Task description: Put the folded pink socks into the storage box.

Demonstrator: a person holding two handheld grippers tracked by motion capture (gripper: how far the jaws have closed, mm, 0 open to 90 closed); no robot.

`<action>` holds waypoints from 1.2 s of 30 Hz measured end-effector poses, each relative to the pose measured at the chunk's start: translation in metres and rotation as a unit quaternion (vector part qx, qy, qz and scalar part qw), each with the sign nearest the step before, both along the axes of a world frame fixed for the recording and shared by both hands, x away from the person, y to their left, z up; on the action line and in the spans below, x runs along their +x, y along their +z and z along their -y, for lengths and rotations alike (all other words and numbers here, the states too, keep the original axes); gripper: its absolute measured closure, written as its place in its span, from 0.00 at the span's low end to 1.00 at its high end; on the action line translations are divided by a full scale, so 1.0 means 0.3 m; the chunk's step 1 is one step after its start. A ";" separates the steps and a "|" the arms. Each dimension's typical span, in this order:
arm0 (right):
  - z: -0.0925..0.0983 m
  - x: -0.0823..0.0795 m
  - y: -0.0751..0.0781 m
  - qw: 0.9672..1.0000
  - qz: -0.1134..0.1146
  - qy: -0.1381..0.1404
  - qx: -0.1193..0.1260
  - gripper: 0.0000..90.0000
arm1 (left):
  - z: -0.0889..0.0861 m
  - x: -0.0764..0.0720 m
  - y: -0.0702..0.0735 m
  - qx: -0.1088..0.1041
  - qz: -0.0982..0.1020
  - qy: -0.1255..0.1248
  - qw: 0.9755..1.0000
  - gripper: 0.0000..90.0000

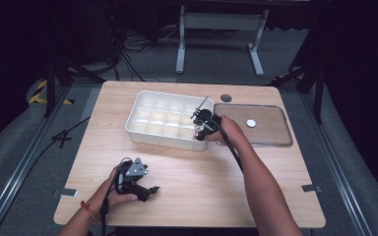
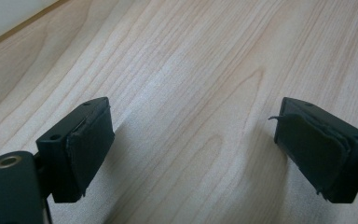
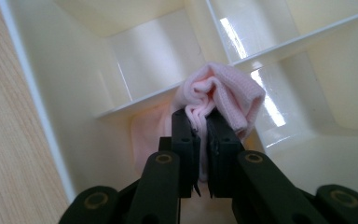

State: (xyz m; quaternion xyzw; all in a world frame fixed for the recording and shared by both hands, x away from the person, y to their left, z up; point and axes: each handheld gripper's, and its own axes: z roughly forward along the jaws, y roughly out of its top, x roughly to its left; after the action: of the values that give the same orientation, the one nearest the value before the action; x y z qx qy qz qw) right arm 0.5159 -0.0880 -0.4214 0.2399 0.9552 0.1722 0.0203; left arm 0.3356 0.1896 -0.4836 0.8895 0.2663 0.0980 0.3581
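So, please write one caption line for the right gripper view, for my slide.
Right gripper shut on a bunched pink knitted cloth, holding it in a compartment of the white plastic divided tray.

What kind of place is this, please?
Probably a lab or recording studio, not a home: a light wooden table stands among dark curtains, cables trail over the grey carpet floor, and yellow-black hazard tape marks the floor by a metal frame.

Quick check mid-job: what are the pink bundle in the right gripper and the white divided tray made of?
Pink bundled cloth: soft knit fabric, going by its fine ribbed weave and folds, pinched in the right gripper. White divided tray: probably glossy moulded plastic, given the bright glare on its thin walls.
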 end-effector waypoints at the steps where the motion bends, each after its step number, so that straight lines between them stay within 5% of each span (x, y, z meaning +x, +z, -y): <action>1: 0.002 0.000 0.000 1.000 -0.001 0.000 0.002 0.93 | 0.000 0.000 0.000 0.000 0.000 0.000 1.000 0.13; 22: 0.019 -0.026 0.038 1.000 0.023 0.006 0.008 0.88 | 0.000 0.000 0.000 0.000 0.000 0.000 1.000 0.13; 36: 0.058 -0.042 0.075 0.998 0.043 -0.003 0.046 0.81 | 0.000 0.000 0.000 0.000 0.000 0.000 1.000 0.13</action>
State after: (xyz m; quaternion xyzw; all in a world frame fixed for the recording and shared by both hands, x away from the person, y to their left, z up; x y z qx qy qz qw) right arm 0.5033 -0.1056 -0.3987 0.2359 0.9437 0.2262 0.0512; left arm 0.3356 0.1897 -0.4836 0.8896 0.2662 0.0982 0.3578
